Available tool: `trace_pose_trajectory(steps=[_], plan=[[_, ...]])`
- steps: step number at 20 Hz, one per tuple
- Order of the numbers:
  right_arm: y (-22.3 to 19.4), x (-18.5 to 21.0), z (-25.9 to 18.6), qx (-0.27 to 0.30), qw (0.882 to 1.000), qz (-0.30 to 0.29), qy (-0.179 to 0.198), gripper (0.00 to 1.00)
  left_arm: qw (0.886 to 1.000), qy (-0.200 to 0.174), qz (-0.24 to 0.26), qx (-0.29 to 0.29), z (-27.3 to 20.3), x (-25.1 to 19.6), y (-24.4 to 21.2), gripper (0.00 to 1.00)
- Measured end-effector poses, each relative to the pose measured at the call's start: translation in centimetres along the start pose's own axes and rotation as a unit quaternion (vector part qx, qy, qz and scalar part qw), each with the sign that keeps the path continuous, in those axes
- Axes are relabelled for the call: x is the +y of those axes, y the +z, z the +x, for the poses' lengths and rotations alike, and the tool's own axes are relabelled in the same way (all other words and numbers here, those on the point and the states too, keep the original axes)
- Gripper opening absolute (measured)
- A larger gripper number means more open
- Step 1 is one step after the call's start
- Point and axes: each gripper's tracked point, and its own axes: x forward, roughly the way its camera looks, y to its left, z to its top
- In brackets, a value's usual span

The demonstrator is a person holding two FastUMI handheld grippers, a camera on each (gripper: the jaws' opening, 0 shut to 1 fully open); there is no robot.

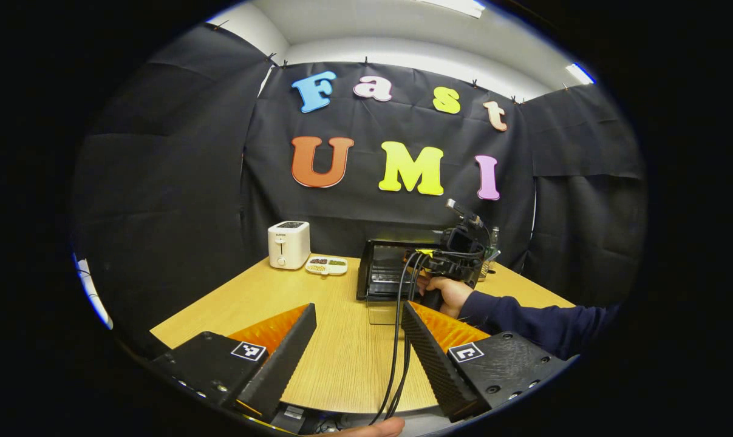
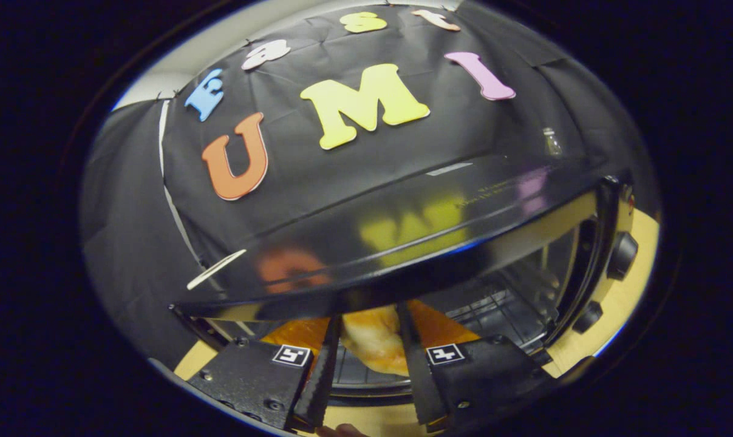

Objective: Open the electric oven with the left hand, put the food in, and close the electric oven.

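Note:
The black electric oven (image 1: pixel 385 271) stands at the table's far side with its glass door (image 1: pixel 381 311) folded down. My left gripper (image 1: pixel 358 309) hovers open over the table, well short of the oven, with nothing between its fingers. A hand holds my right gripper (image 1: pixel 457 255) at the oven's mouth. In the right gripper view the right gripper (image 2: pixel 369 320) is shut on a pale golden piece of food (image 2: pixel 372 349), just inside the oven opening over the wire rack (image 2: pixel 494 306). The oven's glossy top (image 2: pixel 402 243) fills the view above it.
A white toaster (image 1: pixel 288 244) stands at the table's back left, with a small divided dish (image 1: pixel 327 265) of food beside it. Black cables (image 1: pixel 398 340) run from the right gripper across the wooden table (image 1: pixel 342 364). Oven knobs (image 2: pixel 620 255) sit on the right of its front.

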Motion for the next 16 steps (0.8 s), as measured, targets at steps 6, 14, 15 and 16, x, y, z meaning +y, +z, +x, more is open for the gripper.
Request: trace_pose_trajectory(steps=[6,14,15,16], plan=[[0.5,0.0,0.5,-0.013,1.000,-0.023,0.004,0.83,1.000,-0.002,-0.001,0.011,0.7,-0.1,-1.1,0.93],[0.6,0.2,-7.8,0.005,0.999,-0.030,0.031,0.97,1.000,0.004,0.002,-0.005,-0.5,-0.9,0.3,0.93],[1.1,-0.3,-9.1,-0.001,0.999,-0.030,0.027,0.97,1.000,0.006,0.004,-0.004,-0.6,-1.0,0.4,0.93],[1.4,-0.6,-10.5,-0.006,0.999,-0.033,0.028,0.97,1.000,0.007,0.005,-0.004,-0.6,-1.2,0.3,0.93]])
